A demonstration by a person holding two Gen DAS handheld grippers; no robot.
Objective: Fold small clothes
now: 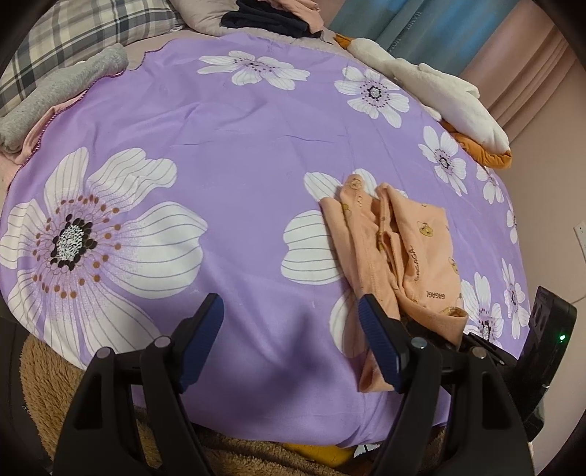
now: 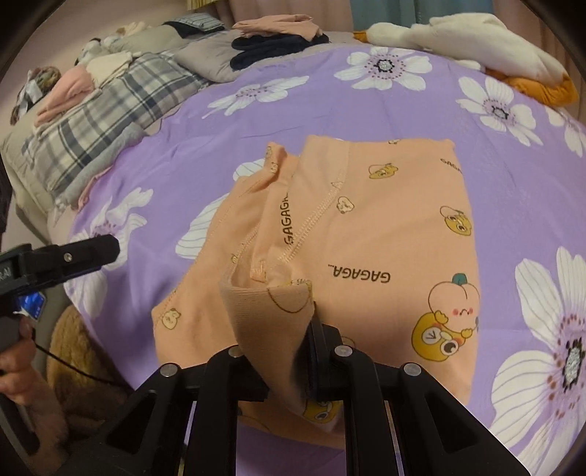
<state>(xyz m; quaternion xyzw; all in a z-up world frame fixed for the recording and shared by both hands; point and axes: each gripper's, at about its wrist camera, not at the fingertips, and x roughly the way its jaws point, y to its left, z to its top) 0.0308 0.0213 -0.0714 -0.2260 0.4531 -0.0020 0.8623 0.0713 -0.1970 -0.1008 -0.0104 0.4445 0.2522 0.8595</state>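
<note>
A small peach garment [image 2: 384,238] printed with cartoon figures and the word GAGAGA lies half folded on a purple flowered sheet [image 2: 512,164]. My right gripper [image 2: 293,329] is shut on a bunched near corner of it; the cloth drapes over the left finger and hides it. In the left wrist view the same garment [image 1: 414,249] lies at the right. My left gripper [image 1: 291,311] stands open over bare sheet [image 1: 238,146], with its right finger [image 1: 377,329] at the garment's near left edge and nothing between the pads. The right gripper's black body [image 1: 545,329] shows behind the garment.
Around the sheet lie a grey towel [image 1: 55,95], a plaid pillow [image 1: 84,33], dark folded clothes [image 1: 271,18] and a white and orange plush toy [image 1: 450,95]. A brown fluffy blanket [image 1: 47,384] hangs below the near edge. A hand [image 2: 14,366] holds the left gripper's handle.
</note>
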